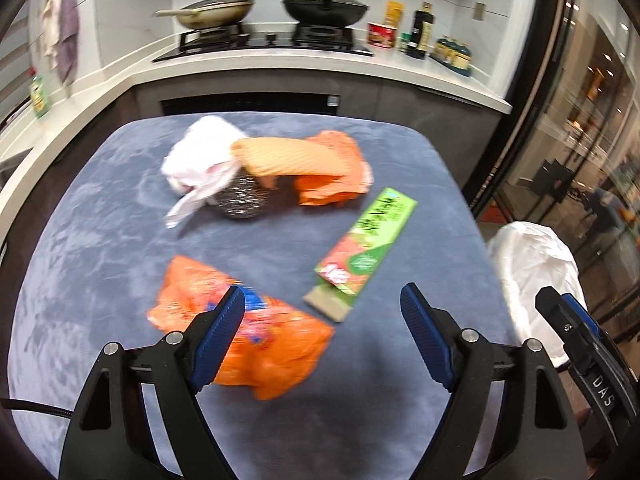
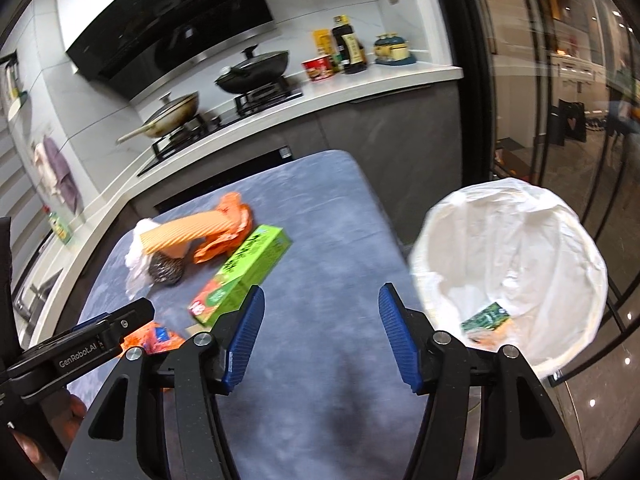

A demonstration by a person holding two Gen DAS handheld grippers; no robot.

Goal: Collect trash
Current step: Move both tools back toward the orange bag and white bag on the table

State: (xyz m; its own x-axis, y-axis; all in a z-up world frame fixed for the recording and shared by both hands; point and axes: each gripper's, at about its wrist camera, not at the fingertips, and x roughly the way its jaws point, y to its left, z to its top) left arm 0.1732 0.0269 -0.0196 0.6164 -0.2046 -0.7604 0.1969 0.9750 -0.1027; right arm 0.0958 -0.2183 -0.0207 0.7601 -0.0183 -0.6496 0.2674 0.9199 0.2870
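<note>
The blue-grey velvety table cover (image 1: 120, 240) filled most of the left wrist view, its near edge cut off by the frame. At three o'clock beside it stood the white-lined round trash bin (image 2: 520, 240), with a small green-and-orange packet (image 2: 486, 318) lying inside, half hidden by a finger of the right gripper (image 2: 322, 340), whose jaws stood wide and empty. The left gripper (image 1: 322, 338) likewise gaped wide, its left finger overlapping the blurred crumpled orange plastic wrapper (image 1: 272, 344) without visibly clamping it. At twelve o'clock lay the long green cardboard box (image 1: 364, 248); beyond, a piled orange striped cloth (image 1: 288, 156), white rag (image 1: 200, 156) and partly covered steel scourer (image 1: 240, 198).
</note>
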